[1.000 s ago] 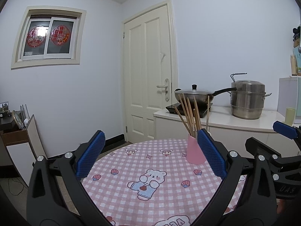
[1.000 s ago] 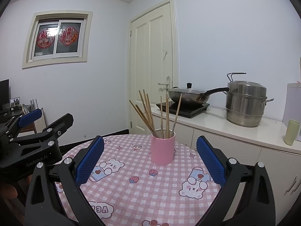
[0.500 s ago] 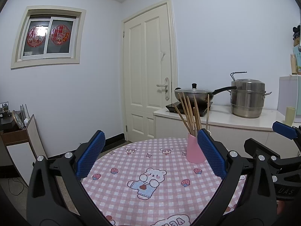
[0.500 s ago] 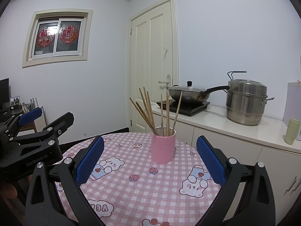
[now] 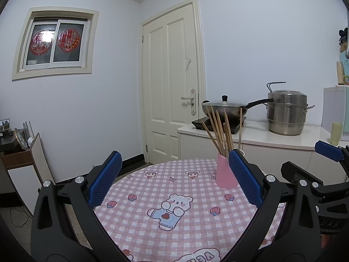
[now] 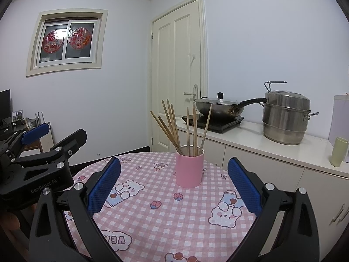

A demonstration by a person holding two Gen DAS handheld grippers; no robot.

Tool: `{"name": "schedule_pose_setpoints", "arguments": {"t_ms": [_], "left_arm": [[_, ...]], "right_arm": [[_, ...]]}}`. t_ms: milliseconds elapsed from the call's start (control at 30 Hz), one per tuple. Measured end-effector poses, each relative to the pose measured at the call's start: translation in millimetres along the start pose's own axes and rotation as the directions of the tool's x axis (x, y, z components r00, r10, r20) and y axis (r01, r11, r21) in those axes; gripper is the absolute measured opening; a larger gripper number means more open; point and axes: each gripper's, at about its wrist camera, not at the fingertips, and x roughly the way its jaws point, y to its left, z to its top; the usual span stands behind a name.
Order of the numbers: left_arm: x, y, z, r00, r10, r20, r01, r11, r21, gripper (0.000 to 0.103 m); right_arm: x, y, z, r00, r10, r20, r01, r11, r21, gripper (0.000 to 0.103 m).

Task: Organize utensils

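From the left wrist camera, the left gripper (image 5: 174,178) hangs over the near edge of a round table (image 5: 152,235) with its blue-padded fingers (image 5: 105,178) spread wide and nothing between them. The table wears a pink checked cloth printed with bears and strawberries. Toward its far right side stands a pink cup (image 5: 224,172), upright, partly hidden behind the gripper's right finger; a bundle of wooden chopsticks (image 5: 219,131) sticks out of it, most leaning left, one standing nearly straight at the right. At the right edge of this view the right gripper (image 5: 322,168) shows only in part, one blue pad up high, so its spread is hard to judge here. Behind the table a white counter (image 5: 257,138) carries a lidded wok (image 5: 224,109) on a black hob, a tall steel steamer pot (image 5: 286,112) and a pale green cup (image 5: 336,130). From the right wrist camera, the right gripper (image 6: 174,181) also has its fingers wide apart and holds nothing, and the pink cup (image 6: 189,167) sits between them in the view but further out on the cloth, touching neither. The chopsticks (image 6: 181,128) fan out plainly here: a cluster slanting left, a few upright, one tilting right. The left gripper (image 6: 39,159) appears at the left, its jaws apart, beside the table's edge.
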Motion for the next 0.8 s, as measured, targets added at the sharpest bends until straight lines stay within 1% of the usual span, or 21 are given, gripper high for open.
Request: {"name": "schedule_pose_setpoints", "arguments": {"t_ms": [800], "left_arm": [[4.6, 0.2, -2.7, 1.0, 0.006, -0.016, -0.006, 1.0, 0.011, 0.097]], "right_arm": [[8.0, -0.8, -1.5, 1.0, 0.002, -0.017, -0.002, 1.0, -0.008, 0.095]]}}
